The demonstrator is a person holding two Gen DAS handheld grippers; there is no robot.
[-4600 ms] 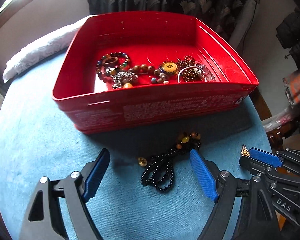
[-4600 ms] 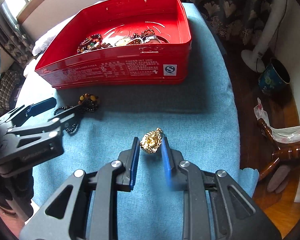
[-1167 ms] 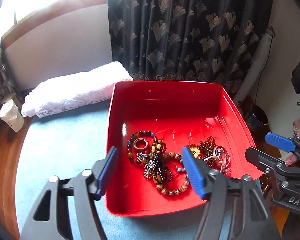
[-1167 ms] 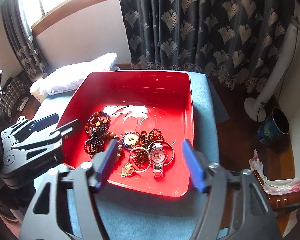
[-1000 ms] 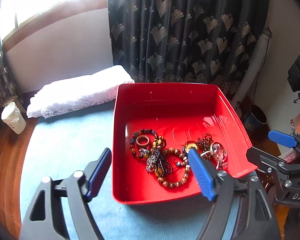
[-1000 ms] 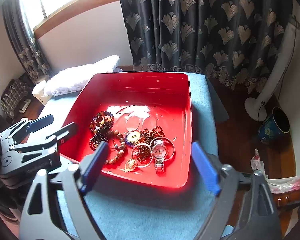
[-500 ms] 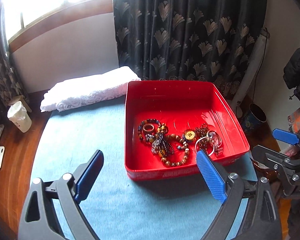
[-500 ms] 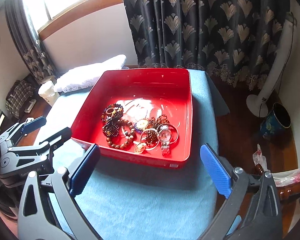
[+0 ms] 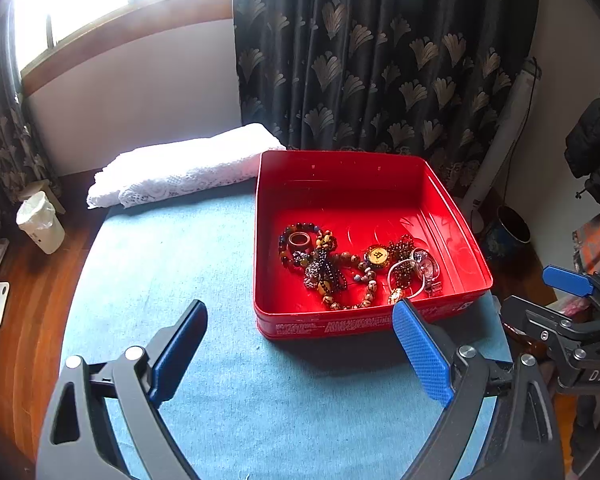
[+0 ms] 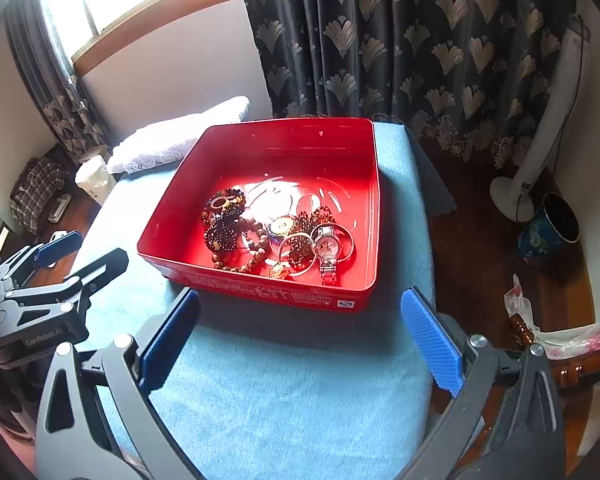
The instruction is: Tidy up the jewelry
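We hold left gripper (image 9: 300,354) and right gripper (image 10: 300,338) wide apart, empty, over blue cloth (image 9: 204,260) near red tin (image 10: 352,292) of jewelry (image 10: 276,236).

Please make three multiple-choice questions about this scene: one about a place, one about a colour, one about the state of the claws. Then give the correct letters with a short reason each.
1. Where does the wristwatch lie?
A. on the blue cloth
B. inside the red tin
C. on the white lace cloth

2. What colour are the claw pads?
A. blue
B. green
C. yellow

3. How are the two claws?
A. both shut on beads
B. one open, one shut
C. both open and empty

Answers:
1 B: the wristwatch rests among the beads inside the red tin.
2 A: the pads are blue.
3 C: the left claw and the right claw are spread wide and hold nothing.
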